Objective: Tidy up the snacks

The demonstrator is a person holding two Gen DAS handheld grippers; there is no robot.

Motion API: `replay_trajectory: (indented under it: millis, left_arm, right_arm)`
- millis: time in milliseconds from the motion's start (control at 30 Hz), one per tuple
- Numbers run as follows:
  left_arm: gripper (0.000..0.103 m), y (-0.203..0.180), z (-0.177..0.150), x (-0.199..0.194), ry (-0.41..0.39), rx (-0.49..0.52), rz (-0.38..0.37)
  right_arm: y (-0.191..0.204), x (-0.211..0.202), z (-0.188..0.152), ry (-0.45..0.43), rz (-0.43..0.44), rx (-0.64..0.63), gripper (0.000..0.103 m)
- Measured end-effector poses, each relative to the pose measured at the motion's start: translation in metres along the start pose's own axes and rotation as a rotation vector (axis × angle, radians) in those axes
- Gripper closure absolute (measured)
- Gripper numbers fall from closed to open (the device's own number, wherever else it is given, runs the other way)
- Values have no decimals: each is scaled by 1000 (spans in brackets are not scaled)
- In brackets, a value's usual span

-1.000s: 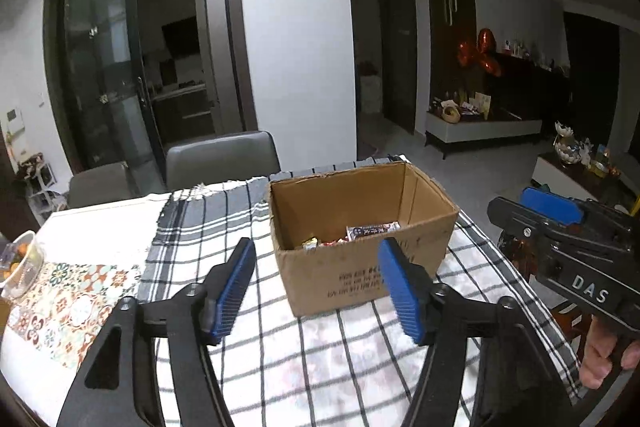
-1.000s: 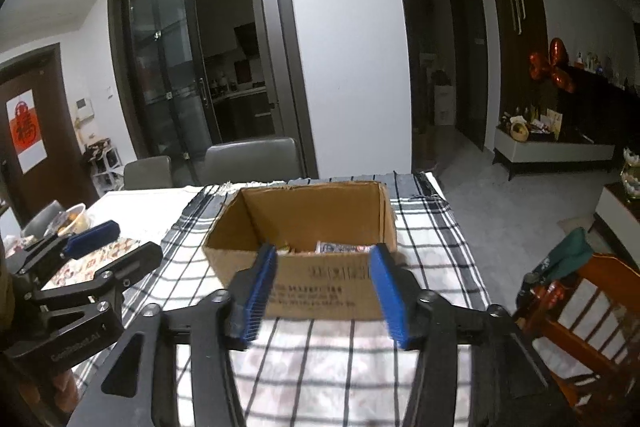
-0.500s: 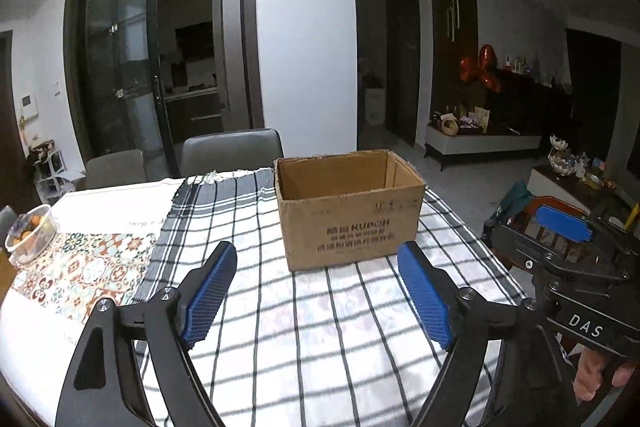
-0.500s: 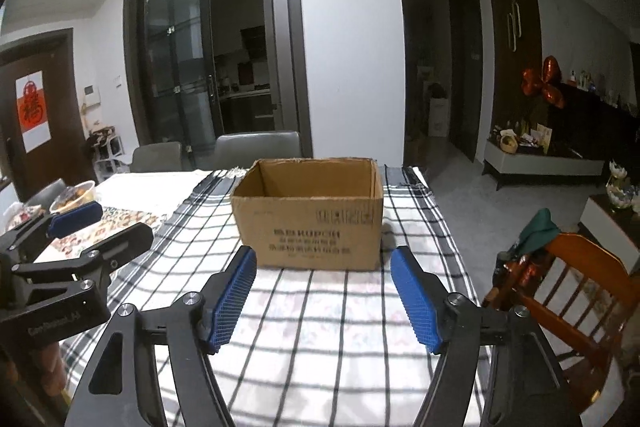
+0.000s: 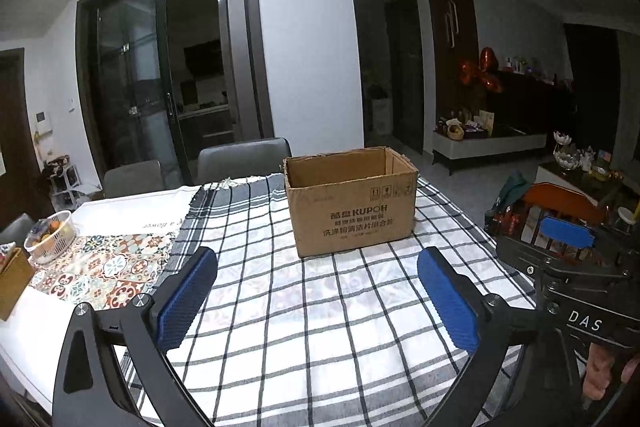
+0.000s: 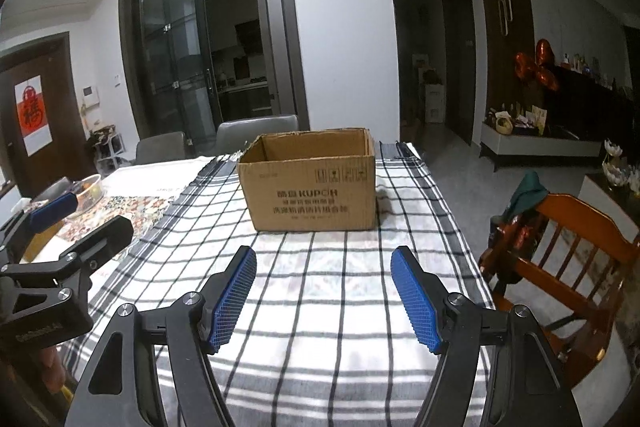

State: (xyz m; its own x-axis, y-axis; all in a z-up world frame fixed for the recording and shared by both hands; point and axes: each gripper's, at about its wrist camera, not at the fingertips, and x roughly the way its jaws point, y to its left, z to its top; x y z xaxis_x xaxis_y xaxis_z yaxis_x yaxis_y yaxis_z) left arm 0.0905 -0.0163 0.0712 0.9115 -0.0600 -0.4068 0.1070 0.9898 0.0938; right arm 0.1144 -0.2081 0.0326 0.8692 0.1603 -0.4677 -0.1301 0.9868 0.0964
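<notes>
While your left gripper (image 5: 318, 293) is opening with nothing between its pads, your right gripper (image 6: 324, 297) hangs apart and empty — the cardboard box (image 5: 350, 205) sits ahead on the checked cloth (image 5: 320, 327).

A checked cloth (image 5: 320, 307) covers the table, a fruit basket (image 5: 50, 235) (white) at its far-left edge.

I observed a dim room: white wall (image 6: 340, 27), dark glass sliding doors (image 6: 192, 59), grey chairs (image 5: 244, 159), a wooden chair (image 6: 568, 247) and a checked tablecloth (image 6: 320, 287).
</notes>
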Motion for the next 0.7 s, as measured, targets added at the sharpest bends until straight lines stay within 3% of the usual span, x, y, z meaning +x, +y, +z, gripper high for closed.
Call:
replay_trajectory:
  millis: [700]
  left_arm:
    - [0,-1,-10,-10,-3,-13,4]
  right_arm:
    - [3,-12,-9,-19,17,7,33]
